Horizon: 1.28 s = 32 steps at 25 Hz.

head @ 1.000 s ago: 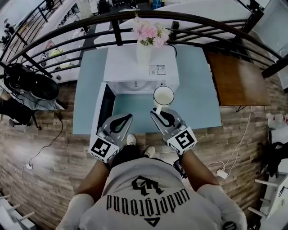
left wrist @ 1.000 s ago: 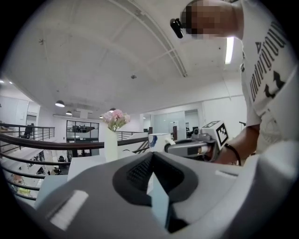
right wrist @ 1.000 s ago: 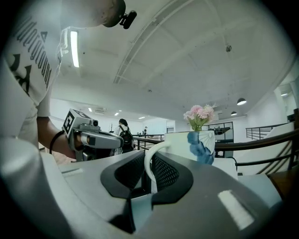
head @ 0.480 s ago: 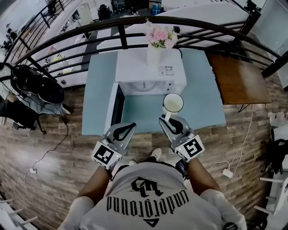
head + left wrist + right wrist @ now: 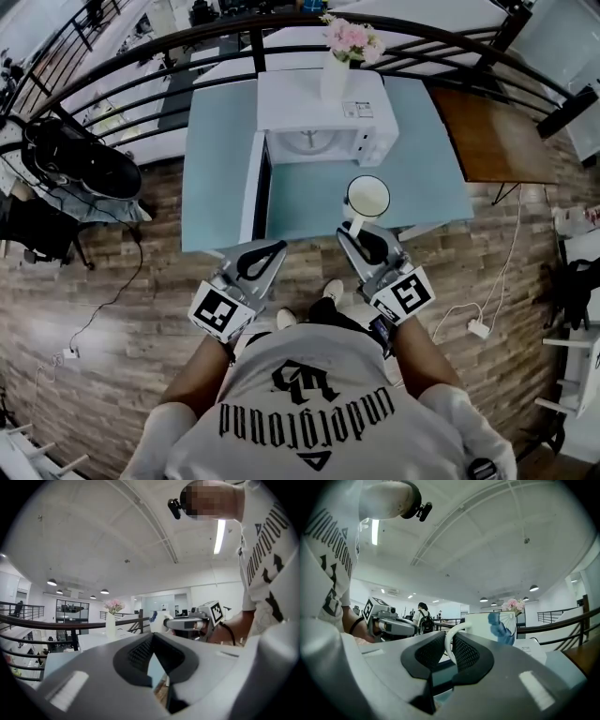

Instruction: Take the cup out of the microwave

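The white cup (image 5: pixel 367 198), with a blue print on its side (image 5: pixel 502 626), hangs over the front part of the light blue table (image 5: pixel 217 150), well outside the white microwave (image 5: pixel 323 105). My right gripper (image 5: pixel 355 228) is shut on the cup's handle (image 5: pixel 448 645), which stands pinched between the two black pads. To its left my left gripper (image 5: pixel 278 247) is level with it, at the table's front edge, its jaws together with nothing in them (image 5: pixel 152 637). The microwave door (image 5: pixel 255 190) stands open to the left.
A white vase of pink flowers (image 5: pixel 339 58) stands on top of the microwave. A dark curved railing (image 5: pixel 141 56) runs behind the table. A brown table (image 5: pixel 495 136) adjoins at the right. Wooden floor lies under me, with cables (image 5: pixel 478 328) at the right.
Both grippers and the cup have drawn back from the microwave toward the table's front edge. The right gripper has kept its hold on the handle.
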Each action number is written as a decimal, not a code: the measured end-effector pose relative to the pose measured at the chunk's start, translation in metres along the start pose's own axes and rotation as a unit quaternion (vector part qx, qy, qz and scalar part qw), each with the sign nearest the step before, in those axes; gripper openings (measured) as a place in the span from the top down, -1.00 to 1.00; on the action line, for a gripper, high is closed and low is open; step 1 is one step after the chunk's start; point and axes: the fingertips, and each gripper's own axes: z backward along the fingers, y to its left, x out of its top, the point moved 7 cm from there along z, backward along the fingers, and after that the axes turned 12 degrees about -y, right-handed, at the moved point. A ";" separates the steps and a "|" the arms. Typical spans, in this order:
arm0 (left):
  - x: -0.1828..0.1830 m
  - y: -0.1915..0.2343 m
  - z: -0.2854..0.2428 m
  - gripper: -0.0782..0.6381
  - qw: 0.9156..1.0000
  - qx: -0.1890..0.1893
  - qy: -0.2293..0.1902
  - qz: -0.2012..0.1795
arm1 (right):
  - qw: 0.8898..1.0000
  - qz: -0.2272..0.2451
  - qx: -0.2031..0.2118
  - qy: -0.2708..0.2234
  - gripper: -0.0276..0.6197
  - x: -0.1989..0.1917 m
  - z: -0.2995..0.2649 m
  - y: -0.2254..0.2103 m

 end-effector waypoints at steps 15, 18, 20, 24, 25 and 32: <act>0.020 -0.082 0.024 0.64 0.999 -0.005 -0.049 -0.005 | 1.000 0.000 0.018 0.005 0.76 0.034 0.073 0.047; 0.023 -0.109 0.018 0.64 0.999 0.003 -0.048 -0.003 | 0.999 -0.006 0.035 0.012 0.76 0.041 0.099 0.046; 0.022 -0.124 0.016 0.64 0.999 0.010 -0.040 -0.006 | 0.999 -0.015 0.041 0.012 0.76 0.047 0.118 0.043; 0.016 -0.155 0.007 0.64 0.999 0.025 -0.033 -0.009 | 0.998 -0.022 0.054 0.016 0.76 0.053 0.160 0.034; 0.014 -0.165 0.006 0.64 0.999 0.029 -0.032 -0.009 | 0.998 -0.027 0.059 0.017 0.76 0.054 0.170 0.033; 0.000 -0.229 -0.007 0.64 0.999 0.039 -0.023 -0.008 | 0.996 -0.039 0.072 0.024 0.76 0.063 0.238 0.025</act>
